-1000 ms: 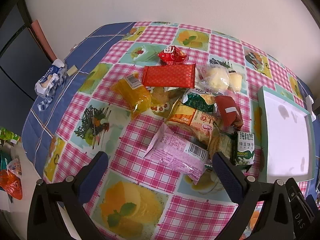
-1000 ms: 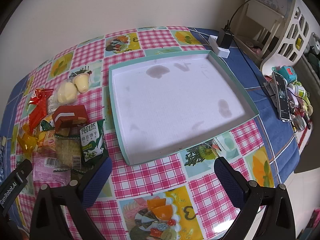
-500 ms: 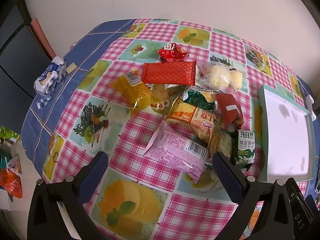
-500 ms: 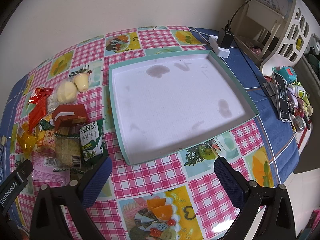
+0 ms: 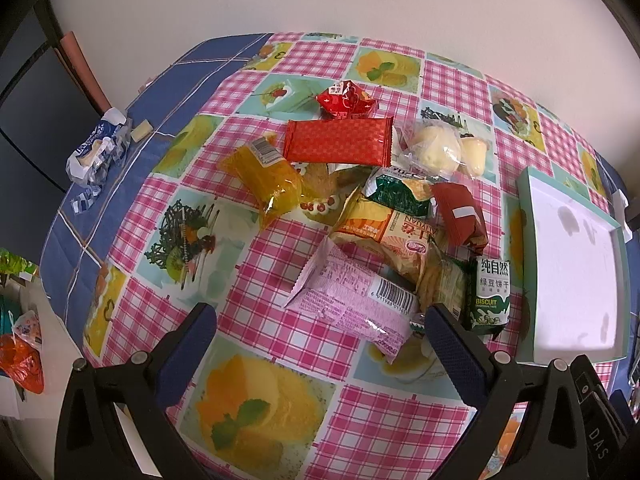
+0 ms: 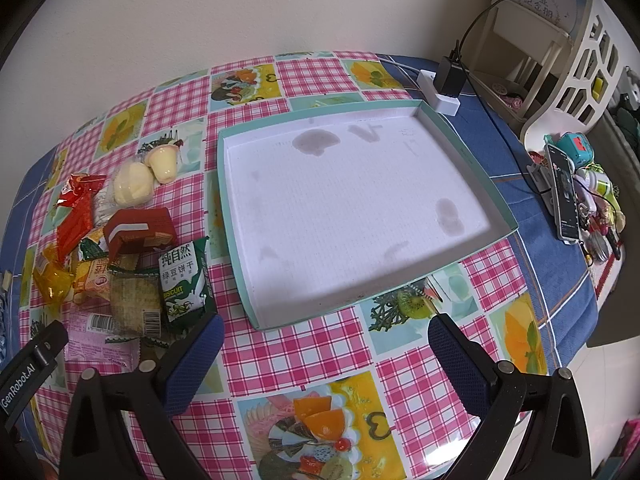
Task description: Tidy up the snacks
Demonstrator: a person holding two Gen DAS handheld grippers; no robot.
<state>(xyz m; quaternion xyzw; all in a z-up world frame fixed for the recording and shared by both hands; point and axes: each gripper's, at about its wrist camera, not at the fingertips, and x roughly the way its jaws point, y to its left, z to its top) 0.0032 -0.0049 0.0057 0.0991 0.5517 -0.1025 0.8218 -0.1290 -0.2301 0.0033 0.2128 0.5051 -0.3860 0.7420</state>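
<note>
Table (image 5: 272, 384): pink-check cloth with fruit panels, blue border at both ends.

Your left gripper (image 5: 320, 332): jaws wide, nothing between them, hovering over the cloth just short of the snack pile. The pink pack (image 5: 352, 296) lies closest to it, barcode up, between the two fingertips as seen from the left wrist.

Your right gripper (image 6: 326, 340): jaws wide, holding nothing, hovering at the near edge of the tray (image 6: 240, 280).

Tray: shallow, teal rim, white stained floor, nothing in it. It lies to the right of the pile, near but apart.

Snack pile, all on the cloth, none in the tray:
- green biscuit pack (image 5: 492, 296), upright, the item nearest the tray
- clear cracker pack (image 5: 444, 288), touching the biscuit pack on its left
- orange-yellow pack (image 5: 384, 232), partly under the pink pack
- dark green pack (image 5: 400, 192), lying on the orange-yellow one
- brown-red pack (image 5: 460, 212), white stripe across it
- flat red pack (image 5: 338, 140), at the far side
- small red pack (image 5: 346, 100), crumpled, just beyond the flat one
- yellow pack (image 5: 264, 176), at the pile's left edge
- pale bun (image 5: 434, 148) in clear wrap, with a pudding cup (image 5: 474, 156) beside it

Off the pile: blue-white wrapper (image 5: 96, 152) on the left blue border; charger (image 6: 450, 80) and phone (image 6: 564, 196) on the right border.
</note>
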